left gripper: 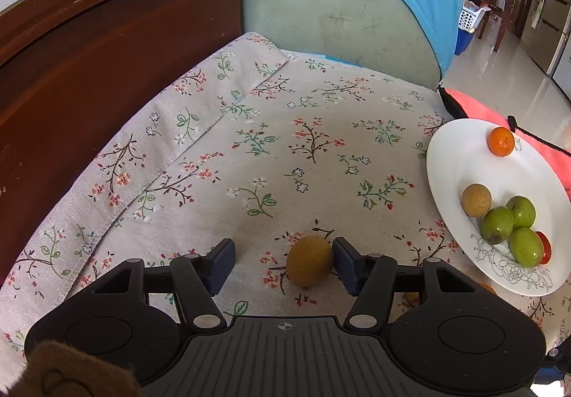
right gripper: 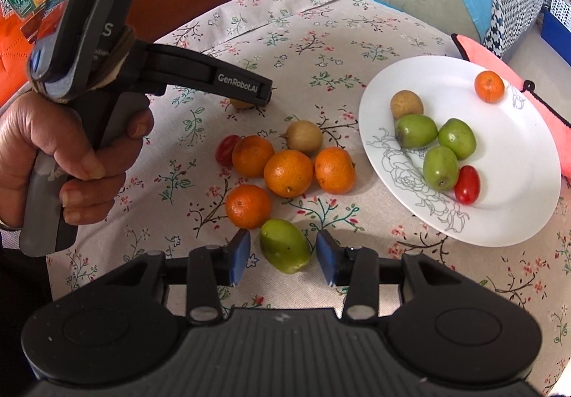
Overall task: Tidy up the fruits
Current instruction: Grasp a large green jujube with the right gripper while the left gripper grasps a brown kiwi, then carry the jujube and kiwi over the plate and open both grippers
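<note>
Both tools are standing part-open, the left tool (left gripper: 283,266) straddling a small, firm brownish fruit (left gripper: 309,260), the right tool (right gripper: 282,254) bracketing a smooth, roll-prone green fruit (right gripper: 284,246), best pinched across its middle.

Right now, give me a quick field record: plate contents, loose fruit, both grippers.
plate: one small orange, one brown fruit, three green fruits, one small red tomato
loose on cloth: four oranges, a brown fruit, a red tomato
left gripper: open, yellow-brown fruit between its jaws, against the right pad
right gripper: open around a green fruit, pads not pressing
</note>
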{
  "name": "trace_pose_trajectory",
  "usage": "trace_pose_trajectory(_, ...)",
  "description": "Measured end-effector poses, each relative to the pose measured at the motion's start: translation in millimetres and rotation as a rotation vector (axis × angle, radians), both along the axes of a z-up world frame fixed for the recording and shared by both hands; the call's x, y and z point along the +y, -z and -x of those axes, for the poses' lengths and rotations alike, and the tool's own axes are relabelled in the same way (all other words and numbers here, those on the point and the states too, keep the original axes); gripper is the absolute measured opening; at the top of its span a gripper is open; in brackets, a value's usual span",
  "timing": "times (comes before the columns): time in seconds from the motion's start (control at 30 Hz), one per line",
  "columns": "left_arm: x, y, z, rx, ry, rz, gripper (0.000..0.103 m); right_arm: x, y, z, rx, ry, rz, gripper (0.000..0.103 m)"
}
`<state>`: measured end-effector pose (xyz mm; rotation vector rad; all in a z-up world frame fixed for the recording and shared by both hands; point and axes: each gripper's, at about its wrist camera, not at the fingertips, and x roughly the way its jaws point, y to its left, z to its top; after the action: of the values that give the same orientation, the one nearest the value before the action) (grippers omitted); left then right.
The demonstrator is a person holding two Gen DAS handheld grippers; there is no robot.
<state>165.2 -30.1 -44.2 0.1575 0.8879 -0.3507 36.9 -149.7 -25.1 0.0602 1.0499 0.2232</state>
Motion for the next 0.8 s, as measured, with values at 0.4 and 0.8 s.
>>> trace_pose_trajectory(0.4, -7, -1, 9, -0.013, 0.046, 0.01, 0.024, 4, -2, 2, -0.018, -0.016, 0.022, 0.029)
trace_pose_trajectory(0.8, 2, -24, 6, -0.026, 0.003, 0.081, 0.024, -11, -27, 0, -0.091, 0.027, -0.034, 0.029)
